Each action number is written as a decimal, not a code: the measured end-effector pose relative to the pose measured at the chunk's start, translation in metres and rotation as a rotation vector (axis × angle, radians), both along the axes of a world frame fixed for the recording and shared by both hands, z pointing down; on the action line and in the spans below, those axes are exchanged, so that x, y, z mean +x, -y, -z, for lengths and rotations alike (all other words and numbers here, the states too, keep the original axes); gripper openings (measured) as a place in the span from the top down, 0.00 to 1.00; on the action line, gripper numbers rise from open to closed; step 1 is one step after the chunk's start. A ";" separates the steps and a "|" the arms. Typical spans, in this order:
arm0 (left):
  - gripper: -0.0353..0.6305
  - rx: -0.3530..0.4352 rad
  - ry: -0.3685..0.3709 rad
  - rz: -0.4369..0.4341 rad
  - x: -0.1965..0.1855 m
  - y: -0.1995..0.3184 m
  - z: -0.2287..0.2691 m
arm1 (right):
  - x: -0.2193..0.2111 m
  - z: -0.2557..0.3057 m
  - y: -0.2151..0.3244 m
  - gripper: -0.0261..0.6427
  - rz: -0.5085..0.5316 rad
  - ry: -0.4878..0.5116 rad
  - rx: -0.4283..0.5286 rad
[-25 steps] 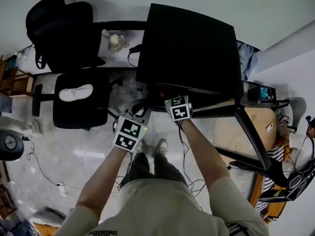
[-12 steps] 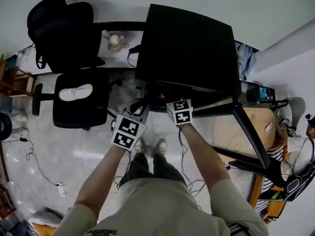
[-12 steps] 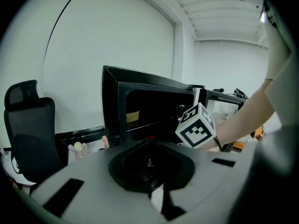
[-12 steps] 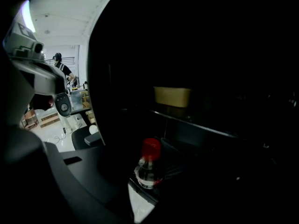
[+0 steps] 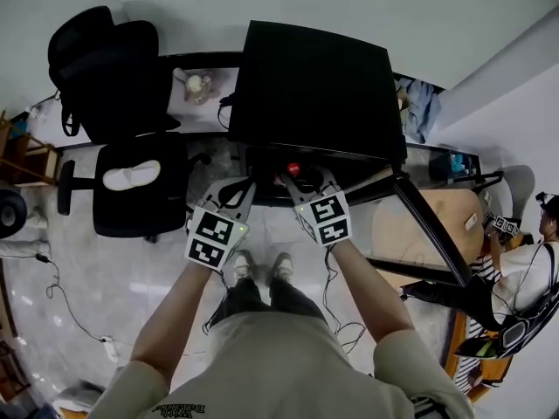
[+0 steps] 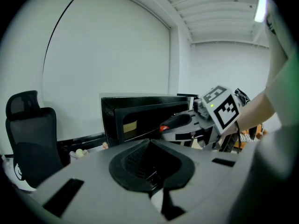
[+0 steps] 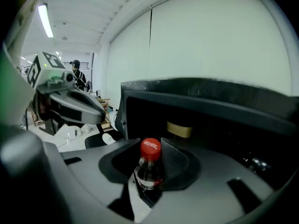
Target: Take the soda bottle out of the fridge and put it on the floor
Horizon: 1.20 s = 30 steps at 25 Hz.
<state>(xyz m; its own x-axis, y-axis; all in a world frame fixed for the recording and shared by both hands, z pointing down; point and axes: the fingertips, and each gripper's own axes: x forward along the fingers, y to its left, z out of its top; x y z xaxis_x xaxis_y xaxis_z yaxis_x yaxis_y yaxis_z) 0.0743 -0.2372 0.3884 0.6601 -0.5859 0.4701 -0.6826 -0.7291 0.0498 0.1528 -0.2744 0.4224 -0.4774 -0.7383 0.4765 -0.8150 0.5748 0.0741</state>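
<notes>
The right gripper (image 7: 150,158) is pinching the soda bottle (image 7: 148,174) by the neck, just under its red cap, with the pads pressing in from both sides, and is holding it upright right at the mouth of the fridge (image 5: 314,85), whose door (image 5: 437,234) is standing swung wide on the person's right. The left gripper (image 5: 234,188) is hovering just beside it on the left, its jaws pressed together on nothing, taking no part in the hold. So the reaching and grasping part is looking done, and the bottle is sitting at the threshold of the cabinet; whether its base is already past the front edge is not showing in any view. Judging from this, most of the task is lying ahead: drawing the bottle fully clear of the opening, bringing it down to the pale floor (image 5: 113,269) in front of the person's feet, standing it there upright and letting go of the neck
</notes>
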 end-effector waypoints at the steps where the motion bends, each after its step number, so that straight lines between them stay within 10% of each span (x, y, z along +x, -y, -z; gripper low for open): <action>1: 0.94 0.003 0.000 -0.003 0.000 -0.002 0.004 | 0.000 0.010 -0.006 0.79 0.002 0.008 0.001; 12: 0.94 0.064 -0.092 -0.029 -0.004 -0.025 0.086 | 0.000 0.117 -0.074 0.80 0.044 0.069 0.026; 19: 0.94 0.211 -0.011 -0.069 -0.006 -0.044 0.135 | 0.003 0.173 -0.105 0.80 0.054 0.109 0.042; 30: 0.94 0.193 -0.033 -0.109 0.006 -0.084 0.150 | 0.003 0.211 -0.149 0.80 0.097 0.161 0.042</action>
<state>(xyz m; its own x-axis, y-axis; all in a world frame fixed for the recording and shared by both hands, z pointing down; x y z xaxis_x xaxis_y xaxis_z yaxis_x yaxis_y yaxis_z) 0.0800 -0.1536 0.2384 0.7380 -0.5871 0.3328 -0.5993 -0.7969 -0.0769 0.1561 -0.1259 0.2113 -0.6147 -0.7029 0.3578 -0.7592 0.6503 -0.0267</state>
